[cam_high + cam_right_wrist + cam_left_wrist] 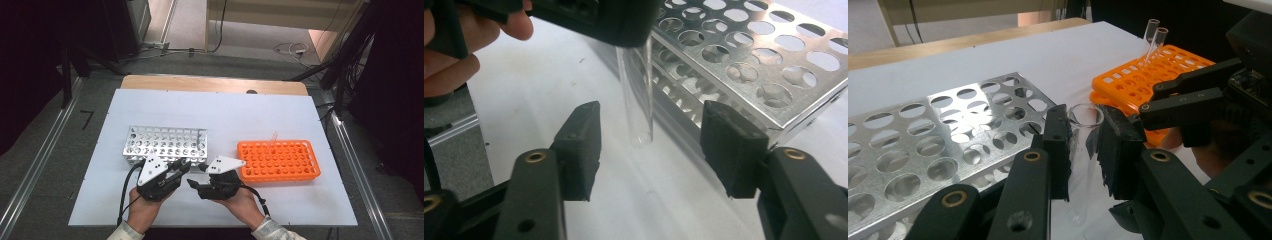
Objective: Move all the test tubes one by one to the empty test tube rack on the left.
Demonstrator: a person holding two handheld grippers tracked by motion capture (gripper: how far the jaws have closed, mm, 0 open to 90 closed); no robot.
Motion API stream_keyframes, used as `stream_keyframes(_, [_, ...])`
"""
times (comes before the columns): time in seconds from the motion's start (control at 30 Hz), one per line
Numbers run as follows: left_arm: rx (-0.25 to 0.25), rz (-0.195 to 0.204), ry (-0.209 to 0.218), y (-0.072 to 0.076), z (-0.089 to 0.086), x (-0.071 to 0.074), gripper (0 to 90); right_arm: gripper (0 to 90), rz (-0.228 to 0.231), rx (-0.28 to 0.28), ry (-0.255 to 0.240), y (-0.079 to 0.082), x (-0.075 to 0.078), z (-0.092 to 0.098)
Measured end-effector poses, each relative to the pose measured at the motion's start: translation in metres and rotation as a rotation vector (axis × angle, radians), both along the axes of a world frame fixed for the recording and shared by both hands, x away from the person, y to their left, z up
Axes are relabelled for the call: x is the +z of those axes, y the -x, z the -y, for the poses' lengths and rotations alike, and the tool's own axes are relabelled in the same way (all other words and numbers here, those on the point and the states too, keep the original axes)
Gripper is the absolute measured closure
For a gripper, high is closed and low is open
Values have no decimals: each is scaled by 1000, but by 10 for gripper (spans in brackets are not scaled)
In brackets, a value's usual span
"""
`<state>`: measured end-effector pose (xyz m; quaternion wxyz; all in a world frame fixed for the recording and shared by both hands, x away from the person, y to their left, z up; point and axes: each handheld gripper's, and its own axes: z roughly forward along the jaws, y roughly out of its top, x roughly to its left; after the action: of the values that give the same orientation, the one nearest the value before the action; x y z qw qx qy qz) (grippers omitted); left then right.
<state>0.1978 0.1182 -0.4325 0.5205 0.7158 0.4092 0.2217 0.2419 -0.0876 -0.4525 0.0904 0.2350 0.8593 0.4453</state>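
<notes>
Both forearms are brought in from the near edge of the table (215, 105), and a claw is held in each hand. The left claw (1083, 145) is clamped shut on the upper end of a clear glass tube (1083, 165), which is held nearly upright above the table. The right claw (649, 145) is kept just beside the left claw, pointed toward it, with its jaws standing apart on either side of the tube's lower end and touching nothing. The left hand (142, 207) and the right hand (245, 202) are held close together above the table's near edge.

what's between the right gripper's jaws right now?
In the right gripper view, the glass test tube hangs between the open jaws, touching neither; the left gripper holds it from above.
</notes>
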Motion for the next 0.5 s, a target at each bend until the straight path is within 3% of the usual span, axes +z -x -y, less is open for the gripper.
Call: stream_keyframes(0.5, [71, 16, 28, -3, -22, 13, 747, 225, -7, -53, 1, -3, 6, 18])
